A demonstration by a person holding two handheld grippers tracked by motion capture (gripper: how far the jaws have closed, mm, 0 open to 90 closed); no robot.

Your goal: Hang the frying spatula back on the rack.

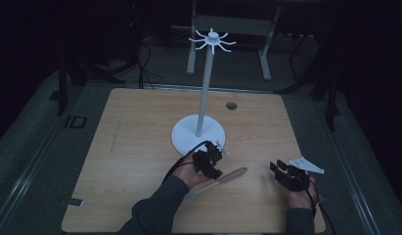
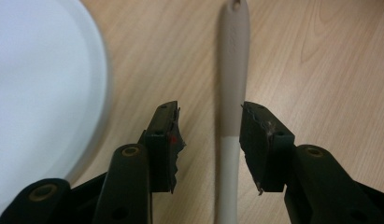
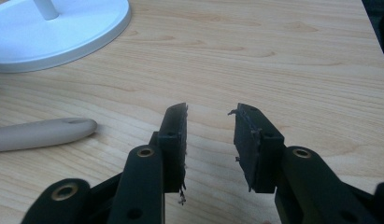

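straddling the utensil handle [image 2: 235, 70] at centre frame, the left gripper [image 2: 209, 140] had its jaws spread, not yet clamped. the handle lay flat on the table [image 1: 140, 127], lower centre, just below the white stand [image 1: 198, 133]. right gripper [image 3: 208, 140] idled agape, lower right; pickup and hanging remained.

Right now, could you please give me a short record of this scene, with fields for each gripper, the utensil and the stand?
left tongs: open, jaws on either side of the utensil handle, not closed on it
right tongs: open, holding nothing, over bare table
utensil: beige handle, lying flat on the table, hole at its tip
stand: white round base, upright pole, hooks on top, no utensil hanging
table: light wood
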